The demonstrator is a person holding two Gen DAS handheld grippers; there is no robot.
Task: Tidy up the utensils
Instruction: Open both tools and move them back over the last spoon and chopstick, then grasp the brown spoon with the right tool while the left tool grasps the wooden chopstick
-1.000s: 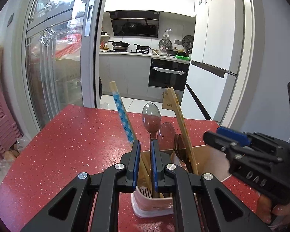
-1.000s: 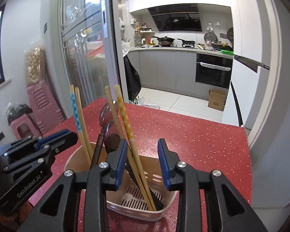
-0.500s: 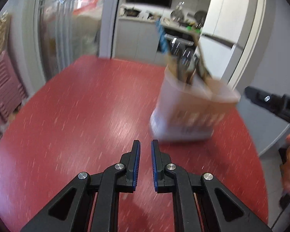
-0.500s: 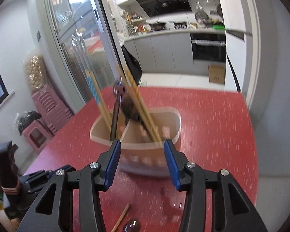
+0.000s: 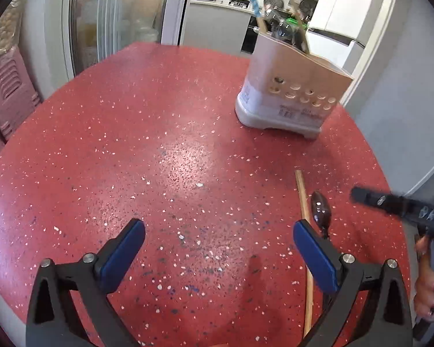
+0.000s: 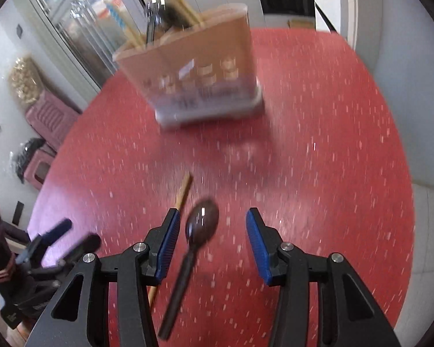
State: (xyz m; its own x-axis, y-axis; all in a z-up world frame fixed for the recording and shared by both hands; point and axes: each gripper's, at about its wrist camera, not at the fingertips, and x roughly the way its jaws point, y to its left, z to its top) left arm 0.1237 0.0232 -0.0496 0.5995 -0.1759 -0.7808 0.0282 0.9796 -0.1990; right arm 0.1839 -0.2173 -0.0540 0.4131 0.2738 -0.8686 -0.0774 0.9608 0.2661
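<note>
**Picking up the loose spoon and chopstick**

Your right gripper has its jaws apart and empty, and the dark spoon lies flat on the red table between them, bowl forward, handle running back under the gripper. The single wooden chopstick lies just beside the spoon, passing under the left-hand jaw. Your left gripper is also spread wide and empty; the chopstick passes under its right-hand jaw. The utensil holder stands well ahead of both.

Expect both items to be light, rigid and slick. Take the spoon across its narrow handle, not the rounded bowl, which probably slips. Grip the chopstick near mid-length; it may roll away.
</note>
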